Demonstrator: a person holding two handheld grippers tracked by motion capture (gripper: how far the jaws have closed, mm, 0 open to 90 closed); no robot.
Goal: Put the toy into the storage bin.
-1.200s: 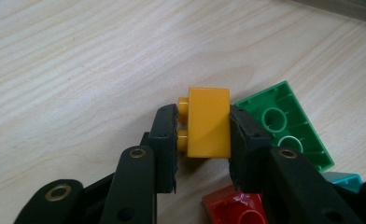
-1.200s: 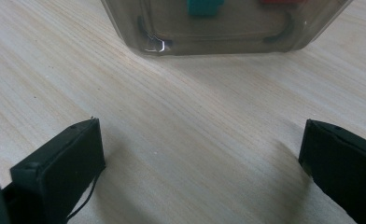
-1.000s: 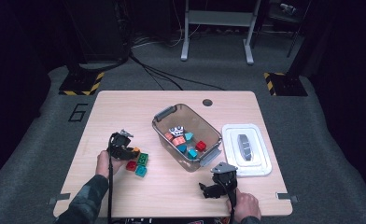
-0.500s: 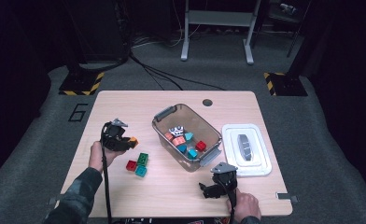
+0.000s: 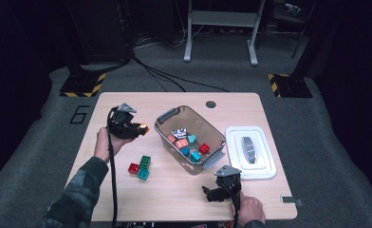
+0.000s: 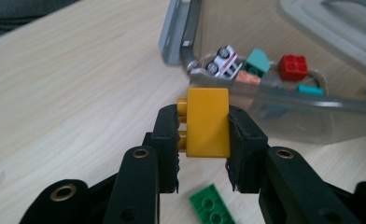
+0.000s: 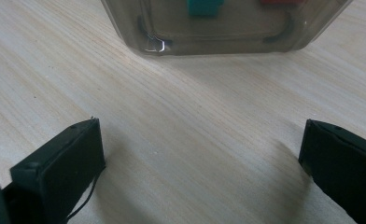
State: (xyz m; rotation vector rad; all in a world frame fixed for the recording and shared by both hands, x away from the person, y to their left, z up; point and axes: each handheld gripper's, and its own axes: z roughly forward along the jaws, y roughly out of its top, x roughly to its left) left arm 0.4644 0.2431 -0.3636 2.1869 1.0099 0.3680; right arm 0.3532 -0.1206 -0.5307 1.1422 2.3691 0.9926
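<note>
Yellow plastic studded brick (image 6: 208, 122) clamped upright in my left tool (image 6: 202, 140), studs facing sideways, above the counter (image 6: 69, 84), my right tool (image 7: 200, 154) spread apart.

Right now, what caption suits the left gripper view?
Left gripper clamps a yellow brick before the clear bin.

Yellow brick (image 6: 208, 122), studs facing sideways, upright, clamped between two black jaws, raised above the table, just short of the bin (image 6: 284, 109), green brick (image 6: 212, 208) flat on the table below it
</note>
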